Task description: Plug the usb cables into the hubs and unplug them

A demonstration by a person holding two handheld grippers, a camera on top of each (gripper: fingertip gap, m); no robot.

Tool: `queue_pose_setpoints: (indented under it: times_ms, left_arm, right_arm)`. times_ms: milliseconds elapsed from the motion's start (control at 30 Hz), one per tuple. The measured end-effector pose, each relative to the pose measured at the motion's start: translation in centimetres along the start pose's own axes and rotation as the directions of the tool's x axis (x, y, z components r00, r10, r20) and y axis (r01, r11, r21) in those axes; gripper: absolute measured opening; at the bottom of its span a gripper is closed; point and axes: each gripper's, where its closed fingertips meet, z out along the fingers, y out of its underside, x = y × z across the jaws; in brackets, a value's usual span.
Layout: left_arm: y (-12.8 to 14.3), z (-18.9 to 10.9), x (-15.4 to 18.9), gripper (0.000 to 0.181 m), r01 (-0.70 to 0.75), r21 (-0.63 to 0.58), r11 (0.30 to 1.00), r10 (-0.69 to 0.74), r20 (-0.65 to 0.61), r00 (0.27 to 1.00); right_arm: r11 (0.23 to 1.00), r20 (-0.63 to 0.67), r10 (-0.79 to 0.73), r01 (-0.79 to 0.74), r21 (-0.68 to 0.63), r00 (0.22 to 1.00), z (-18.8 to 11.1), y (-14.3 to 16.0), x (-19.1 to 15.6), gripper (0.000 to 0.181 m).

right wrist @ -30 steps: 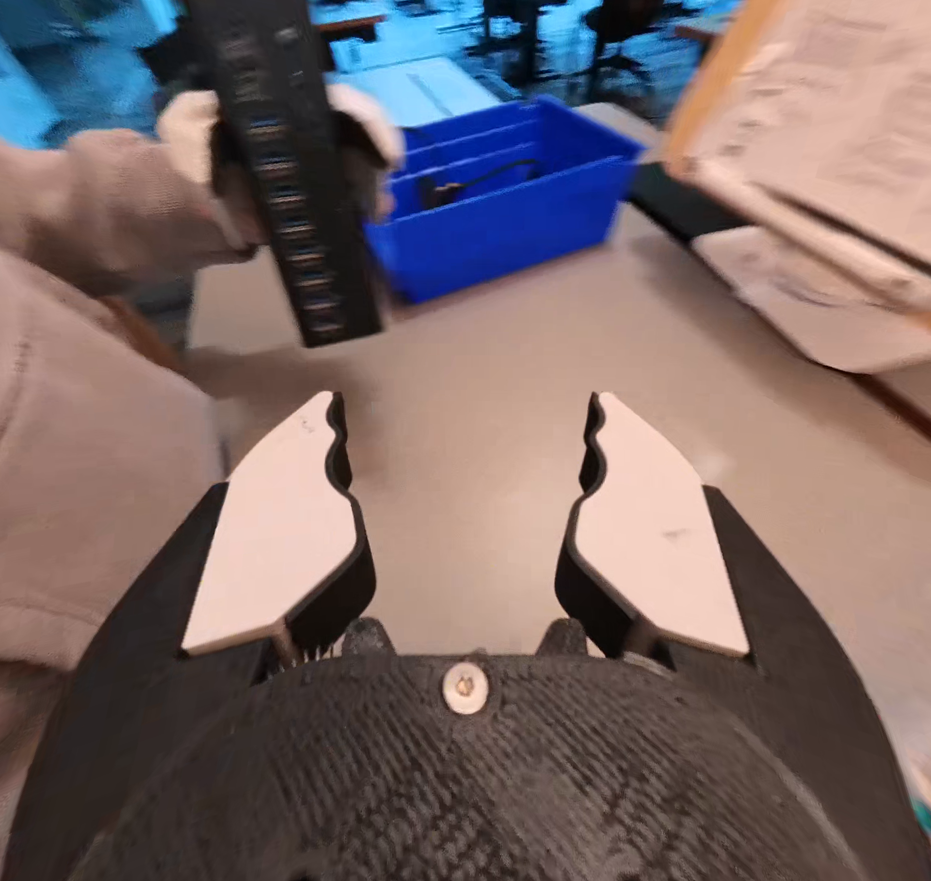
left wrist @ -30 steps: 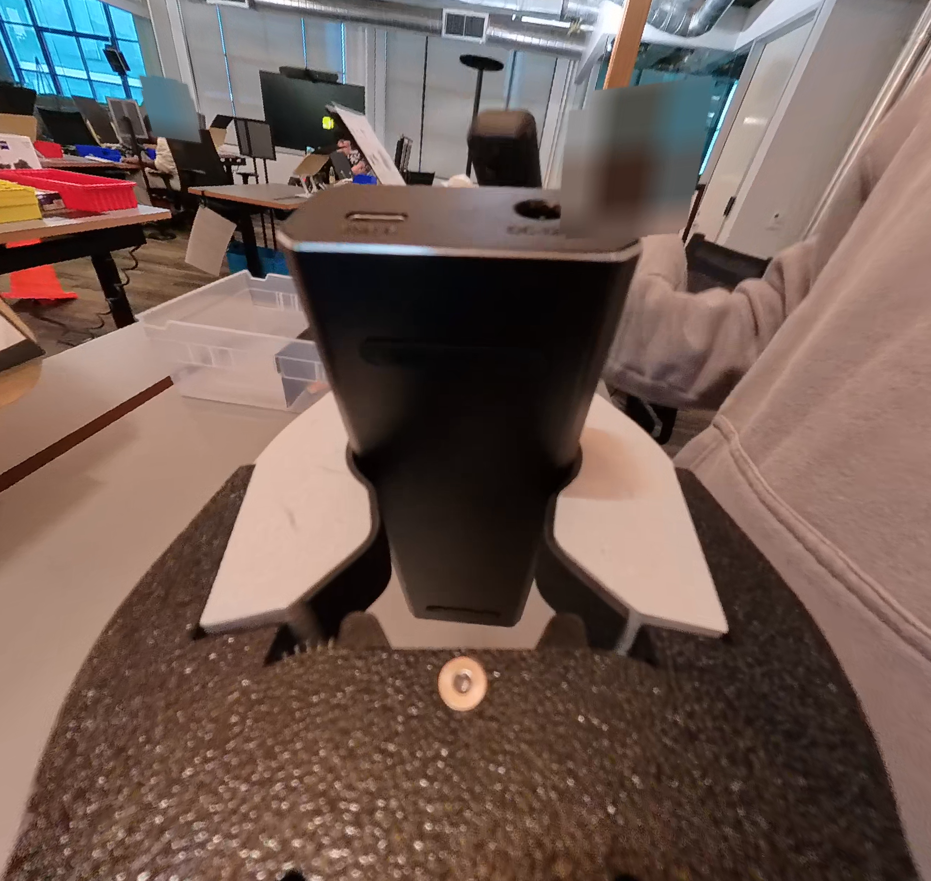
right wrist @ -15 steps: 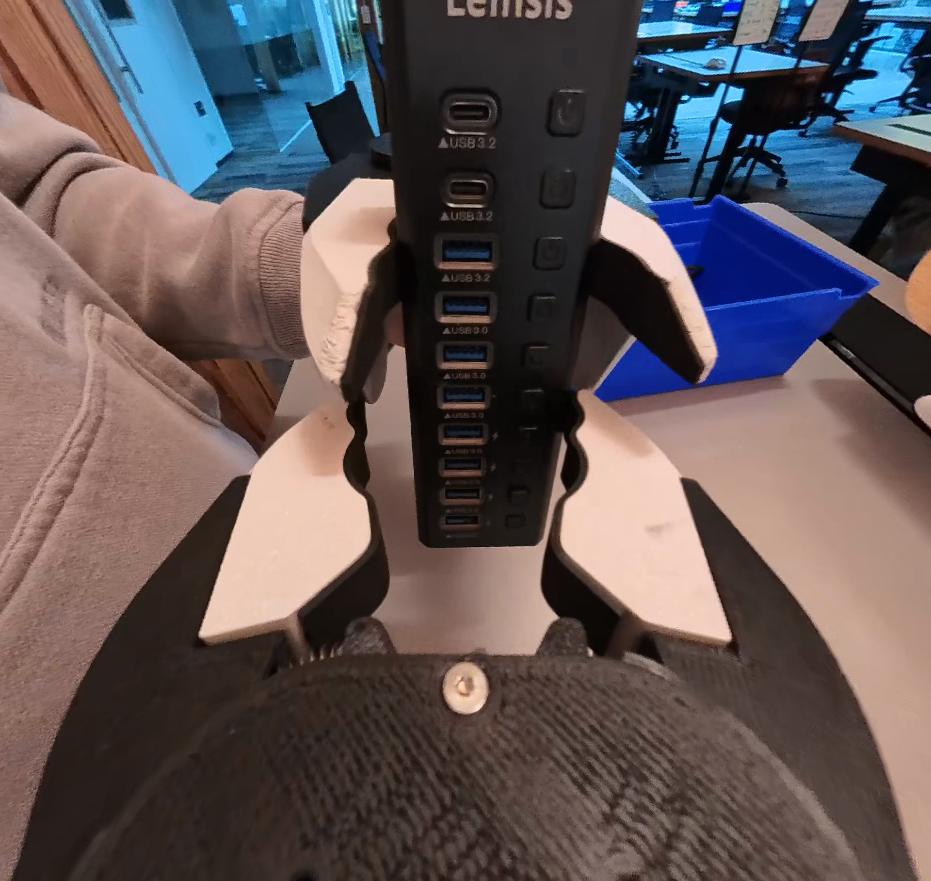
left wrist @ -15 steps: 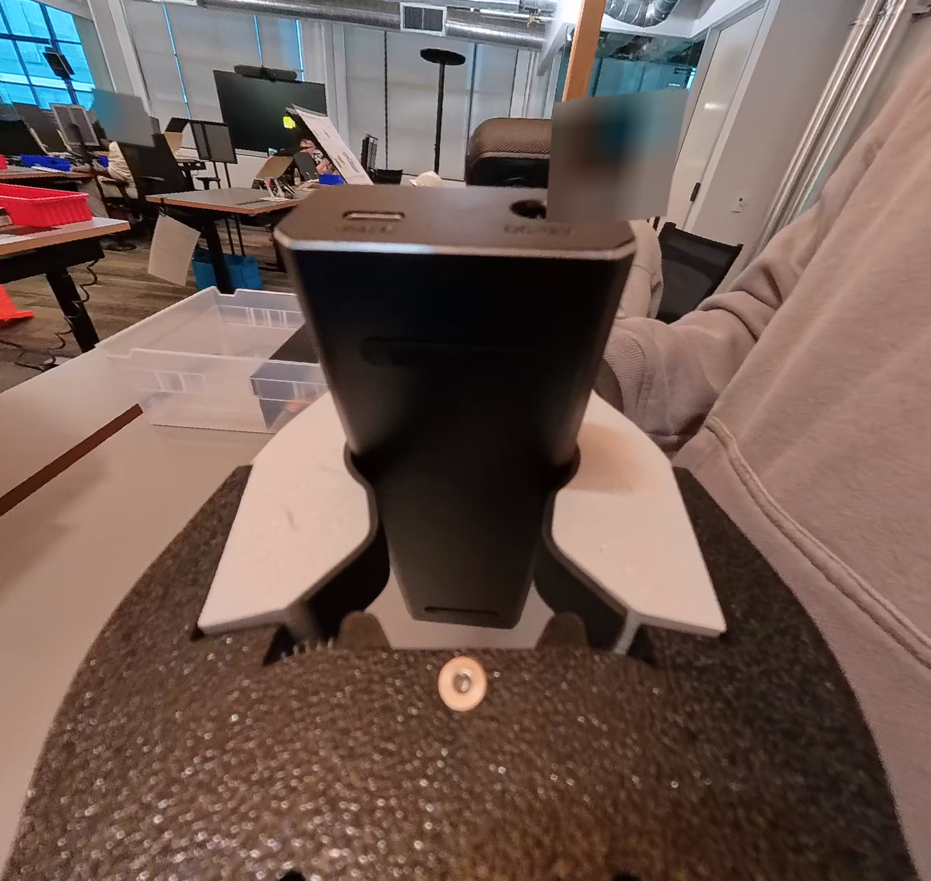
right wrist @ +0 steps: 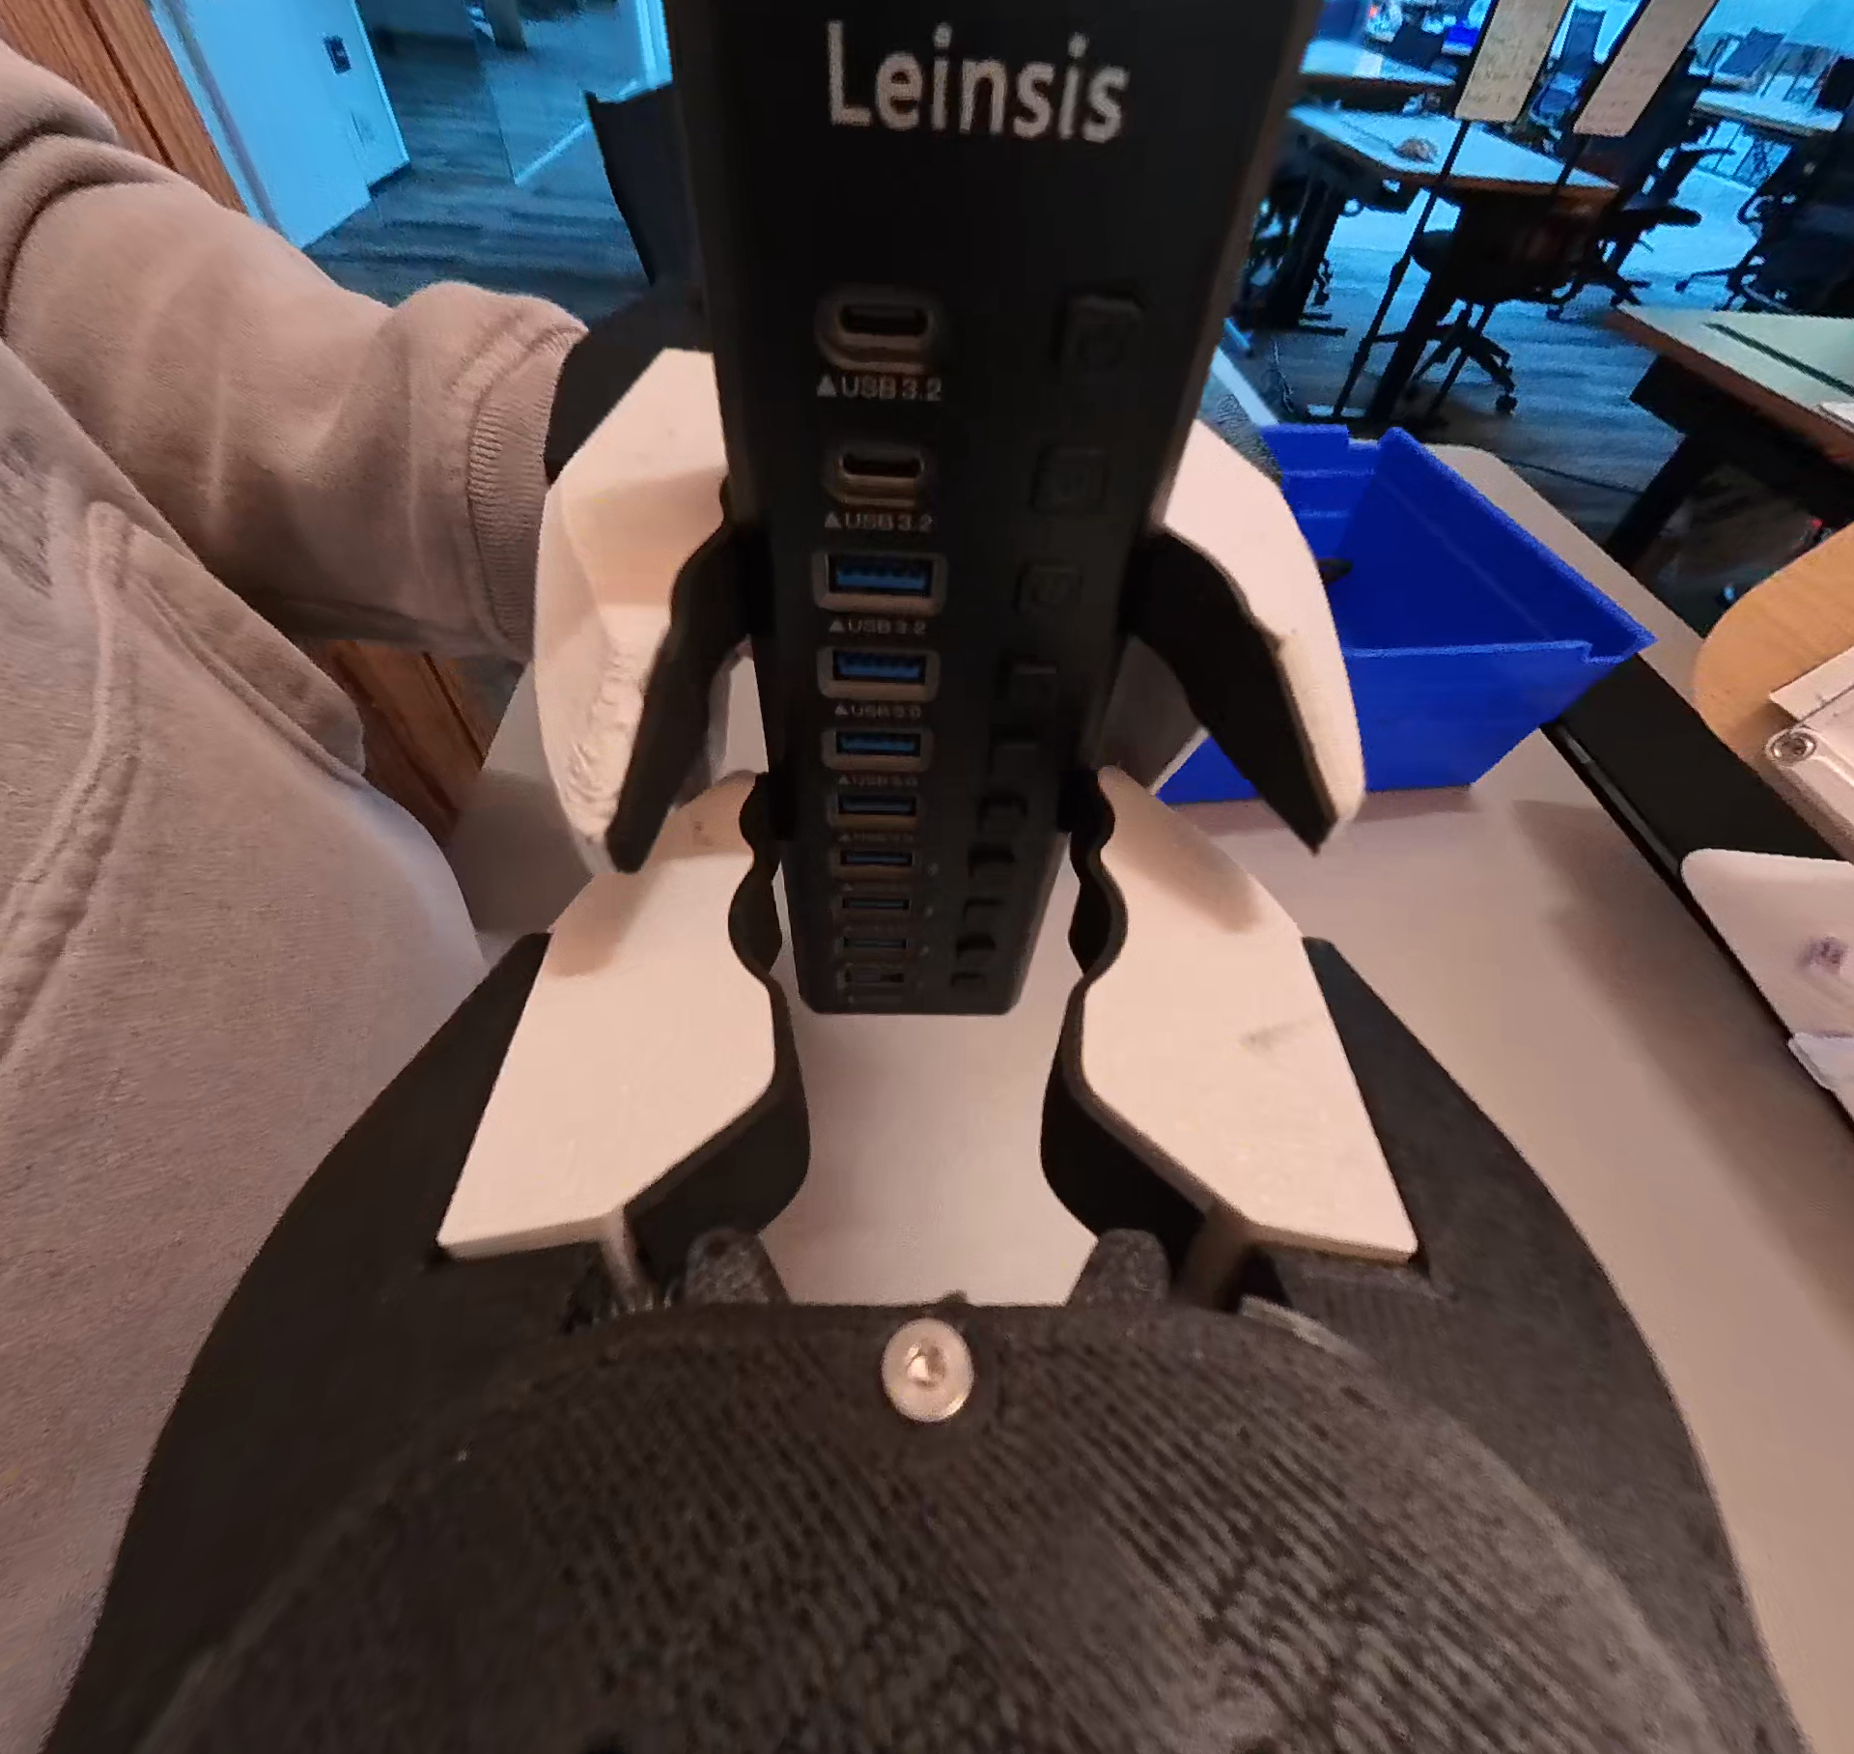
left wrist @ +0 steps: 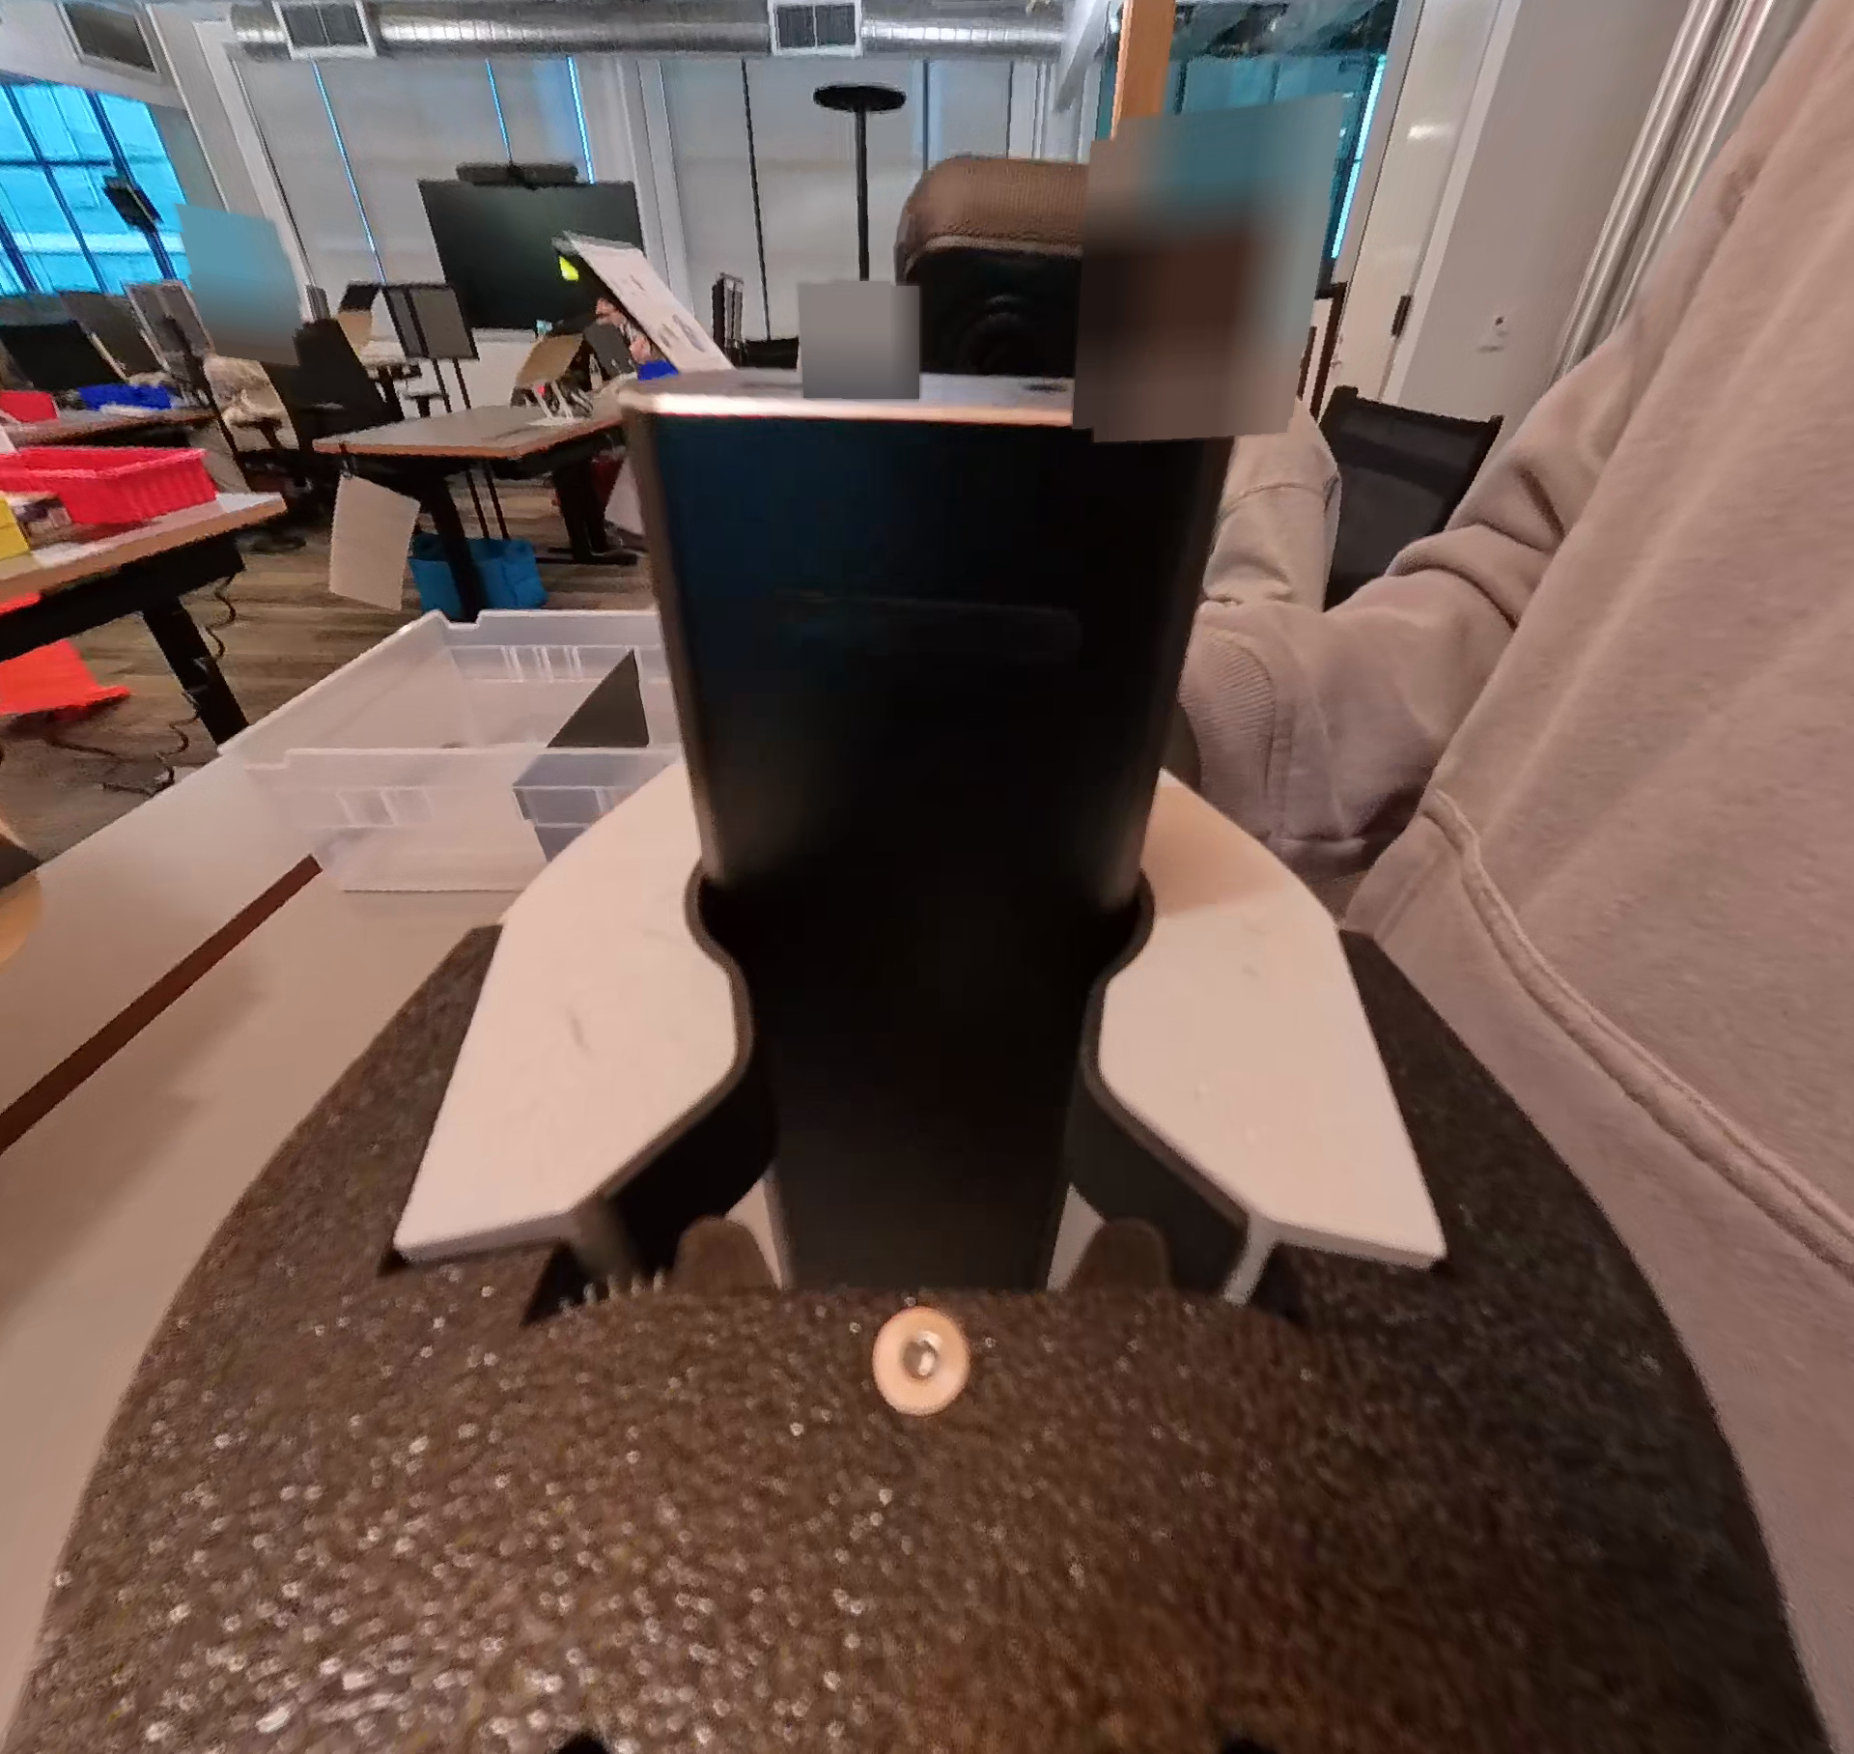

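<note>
A long black hub (right wrist: 933, 522) was held upright above a pale table (right wrist: 1405, 953), gripped from both sides. The left gripper (left wrist: 918, 913) was clenched on it, its white fingers (left wrist: 592, 1054) pressed against the two long edges; in the left wrist view only the plain dark back of the hub (left wrist: 918, 702) was shown, with its top end partly covered by blurred patches. In the right wrist view that same left gripper (right wrist: 943, 622) was seen farther off, clamped around the hub's middle, and the port side was turned toward the camera: a column of sockets, several with blue inserts, beside a column of small buttons. The right gripper (right wrist: 923, 863) was closed on the hub's lower end, its white fingers (right wrist: 622, 1054) touching both edges just below the other gripper. No cable could be seen in any socket. A blue bin (right wrist: 1435, 622) sat on the table behind the hub to the right, and a clear plastic tray (left wrist: 441, 753) lay on the table in the left wrist view. A beige sleeve (right wrist: 251, 462) was visible beside the hub.
</note>
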Motion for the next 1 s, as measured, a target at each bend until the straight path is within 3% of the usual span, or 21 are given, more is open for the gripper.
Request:
queue_pose_setpoints:
  times_ms: [300,400,467,667,767,933,1000]
  left_arm:
    - [1.4,-2.0,-1.4,0.078,-0.050,-0.299,0.953,0.083,0.099,0.992]
    - [2.0,-2.1,-1.4,0.074,-0.112,-0.359,0.926,0.149,0.078,0.986]
    - [2.0,-2.1,-1.5,0.071,-0.128,-0.371,0.920,0.169,0.081,0.982]
    - [0.1,-2.4,-1.2,0.072,-0.054,-0.211,0.976,0.077,0.106,0.991]
    - [0.9,-2.7,-0.9,0.070,-0.098,-0.282,0.954,0.126,0.083,0.989]
    - [1.2,-1.8,-0.9,0.069,-0.137,-0.359,0.923,0.187,0.109,0.976]
    - [1.3,-1.7,-1.0,0.068,-0.142,-0.375,0.916,0.199,0.118,0.973]
  right_arm:
    - [0.997,-0.008,-0.023,0.023,0.068,1.000,-2.9,-1.3,1.0,0.056]
    - [0.998,0.012,-0.052,0.051,0.024,0.999,-3.0,-0.7,0.8,0.056]
    - [0.998,0.005,-0.069,0.069,0.003,0.998,-3.0,-0.4,1.0,0.056]
    - [0.998,0.006,-0.056,0.056,0.035,0.998,-3.9,-0.6,1.1,0.056]
    - [0.998,0.020,-0.057,0.056,0.034,0.998,-3.8,-0.2,0.7,0.056]
    - [0.995,0.011,-0.059,0.060,-0.083,0.998,-2.5,1.6,1.0,0.056]
    - [1.000,0.010,-0.022,0.023,-0.013,1.000,-2.3,0.5,0.7,0.060]
